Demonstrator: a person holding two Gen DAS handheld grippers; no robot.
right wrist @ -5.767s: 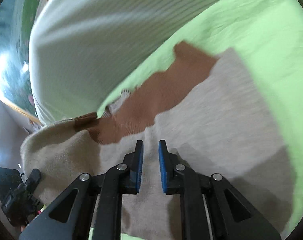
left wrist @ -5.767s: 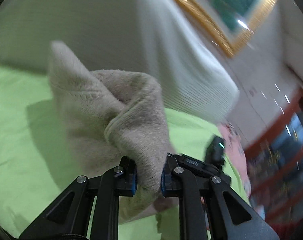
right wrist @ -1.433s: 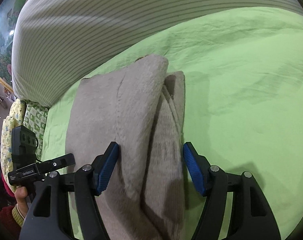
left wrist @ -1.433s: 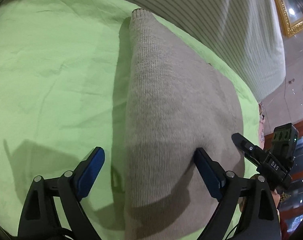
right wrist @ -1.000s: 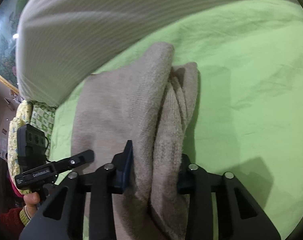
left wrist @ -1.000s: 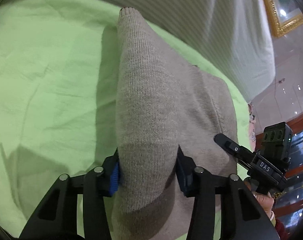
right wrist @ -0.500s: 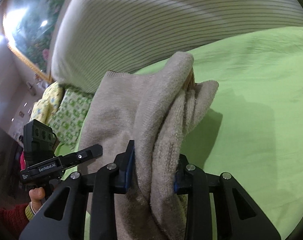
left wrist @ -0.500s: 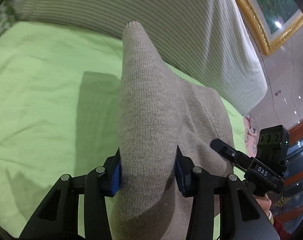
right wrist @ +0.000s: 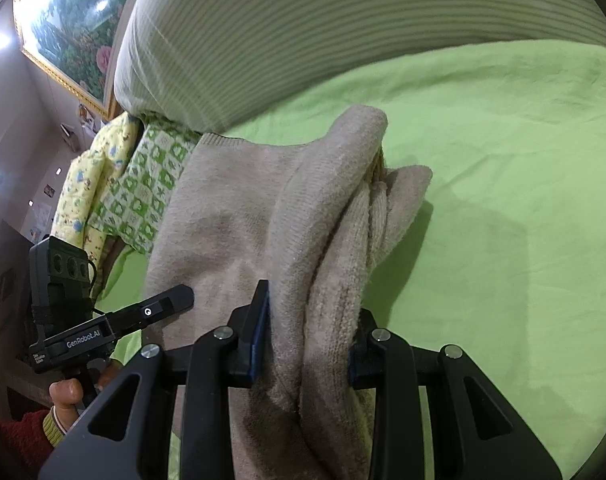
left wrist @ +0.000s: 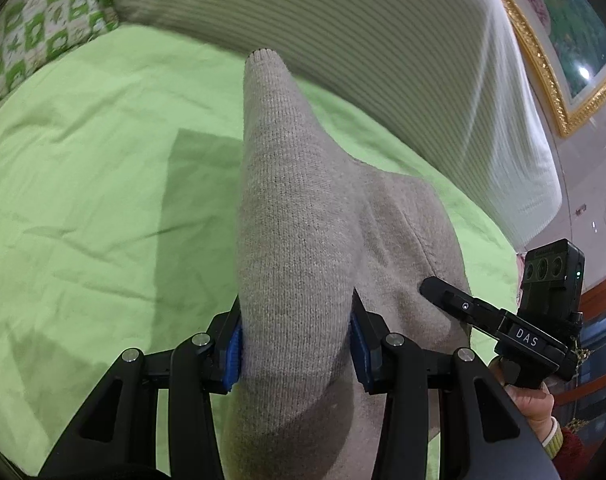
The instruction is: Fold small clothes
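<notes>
A folded beige knit garment [left wrist: 299, 216] hangs lifted above the green bed sheet [left wrist: 83, 200], stretched between both grippers. My left gripper [left wrist: 295, 344] is shut on one thick folded end of it, blue pads pressing both sides. My right gripper [right wrist: 307, 334] is shut on the other end of the beige garment [right wrist: 315, 216], where several folded layers bunch between the pads. In each view the other gripper shows at the side: the right one [left wrist: 499, 324] with a hand under it, the left one [right wrist: 103, 324] likewise. The garment's underside is hidden.
A large striped pillow [left wrist: 343, 40] lies across the back of the bed. A green-and-white checked cushion [right wrist: 143, 192] and a yellow printed one [right wrist: 91, 176] sit at the bed's end. A gold-framed painting [right wrist: 79, 24] hangs on the wall beyond.
Both grippers closed on the garment's ends, then lifted it off the sheet and carried it sideways along the bed; the checked cushion has come into view.
</notes>
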